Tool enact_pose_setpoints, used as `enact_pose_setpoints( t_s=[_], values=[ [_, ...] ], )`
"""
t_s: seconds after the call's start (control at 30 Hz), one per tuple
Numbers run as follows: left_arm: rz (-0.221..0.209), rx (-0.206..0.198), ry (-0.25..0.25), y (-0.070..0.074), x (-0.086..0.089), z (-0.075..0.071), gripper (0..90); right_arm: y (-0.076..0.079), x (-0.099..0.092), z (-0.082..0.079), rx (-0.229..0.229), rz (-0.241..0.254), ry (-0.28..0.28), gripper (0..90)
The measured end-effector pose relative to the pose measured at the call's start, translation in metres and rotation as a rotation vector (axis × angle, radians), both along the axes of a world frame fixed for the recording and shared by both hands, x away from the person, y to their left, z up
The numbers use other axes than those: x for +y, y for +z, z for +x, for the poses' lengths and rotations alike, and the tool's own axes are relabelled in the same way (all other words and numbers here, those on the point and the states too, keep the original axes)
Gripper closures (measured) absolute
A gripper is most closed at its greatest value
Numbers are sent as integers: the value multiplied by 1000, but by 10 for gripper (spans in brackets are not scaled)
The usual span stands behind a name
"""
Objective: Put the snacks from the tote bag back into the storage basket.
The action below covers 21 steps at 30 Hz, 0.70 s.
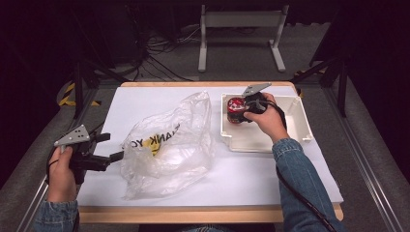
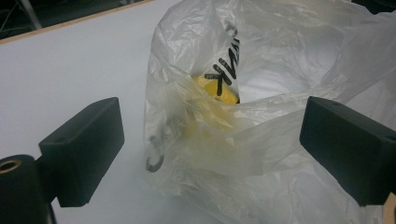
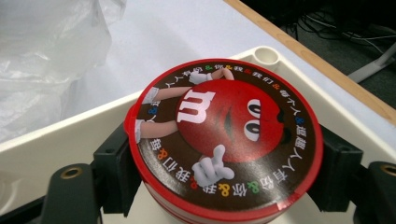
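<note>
Right gripper [image 1: 240, 110] is clamped on a red-lidded round tin [image 1: 235, 110], jaws on either side of it, inside the white tray [image 1: 295, 126] at the table's [image 1: 241, 179] right. Right gripper view gives the tin's [image 3: 227, 140] lid print, a red candy character with a ring of text, unreadable from the high view; jaws there hug both sides, tin's base cut off by the frame's bottom edge.

Left gripper [image 1: 113, 150] sits at the left edge of the clear plastic bag [image 1: 169, 145], jaws wide apart, holding nothing. Left gripper view shows the bag's [image 2: 261, 140] edge between the open jaws and something yellow [image 2: 217, 88] inside it; what it is can't be made out. Bag lettering partly folded away.
</note>
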<state>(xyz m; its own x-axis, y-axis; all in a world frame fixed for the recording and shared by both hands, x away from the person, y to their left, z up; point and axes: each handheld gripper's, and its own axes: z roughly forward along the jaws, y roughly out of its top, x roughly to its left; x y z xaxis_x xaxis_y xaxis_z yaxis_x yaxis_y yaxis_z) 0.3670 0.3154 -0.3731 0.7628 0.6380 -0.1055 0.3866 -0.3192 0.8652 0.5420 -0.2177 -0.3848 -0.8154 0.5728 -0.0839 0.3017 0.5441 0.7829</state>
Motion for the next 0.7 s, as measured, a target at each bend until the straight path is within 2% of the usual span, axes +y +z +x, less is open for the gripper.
enact_pose_setpoints(
  t_s=[0.23, 0.7],
  values=[
    [-4, 11, -24, -1, -1, 0, 68, -12, 1, 1, 5, -8, 14, 244],
    [-18, 28, -24, -2, -1, 1, 62, -25, 4, 1, 36, -13, 33, 244]
  ],
)
